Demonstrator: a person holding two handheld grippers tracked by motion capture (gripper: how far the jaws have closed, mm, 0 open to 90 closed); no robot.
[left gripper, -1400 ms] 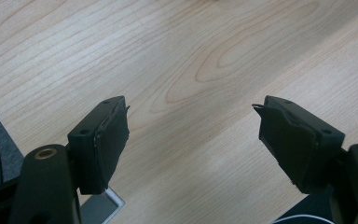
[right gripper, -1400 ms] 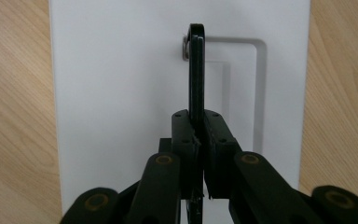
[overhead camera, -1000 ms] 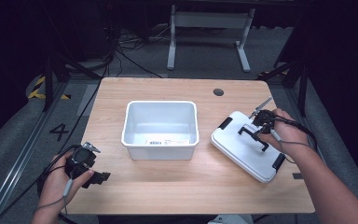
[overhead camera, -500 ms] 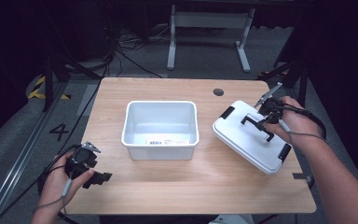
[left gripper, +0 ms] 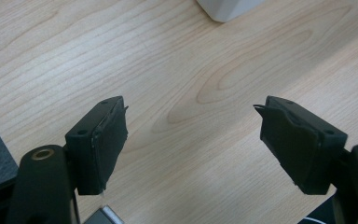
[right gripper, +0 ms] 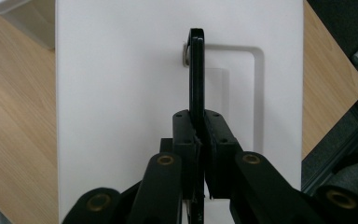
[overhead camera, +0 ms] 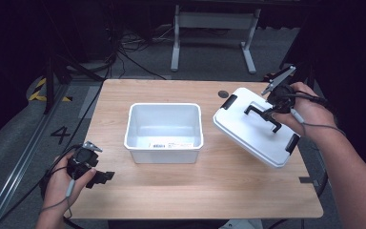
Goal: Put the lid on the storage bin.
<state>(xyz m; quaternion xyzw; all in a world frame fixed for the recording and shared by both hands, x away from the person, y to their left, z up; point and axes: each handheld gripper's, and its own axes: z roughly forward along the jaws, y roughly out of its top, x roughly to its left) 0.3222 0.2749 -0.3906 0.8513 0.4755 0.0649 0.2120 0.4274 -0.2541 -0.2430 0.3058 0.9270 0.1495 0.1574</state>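
High view. A rectangular wooden table (overhead camera: 171,191) with pale, straight grain and rounded corners carries an open white plastic bin (overhead camera: 164,131), rectangular with rounded corners and smooth walls, standing near the table's middle; a small label sits on its near wall. Toward the right edge, your right gripper (overhead camera: 272,109) holds a white plastic lid (overhead camera: 248,131) by its black handle (overhead camera: 262,113). The lid is a flat rounded rectangle with black latches at its ends, and it tilts, its right part raised. A small dark disc (overhead camera: 223,94) lies near the far edge. Your left gripper (overhead camera: 95,175) rests in your left hand (overhead camera: 62,183) at the near left corner, well apart from the bin.

Left gripper view. The two black jaws stand wide apart with nothing between them. Their inner faces carry dark pads (left gripper: 114,140) with worn, slightly frayed edges. Below them lies bare wood with oval grain figures. A corner of the white bin (left gripper: 228,8) shows at the top edge.

Right gripper view. The jaws are closed tight on the thin black handle (right gripper: 196,74), seen edge-on as a narrow upright bar. Beneath it the lid (right gripper: 121,93) is smooth and matte, with a shallow rectangular recess (right gripper: 242,84) moulded under the handle. Wood shows at both sides.
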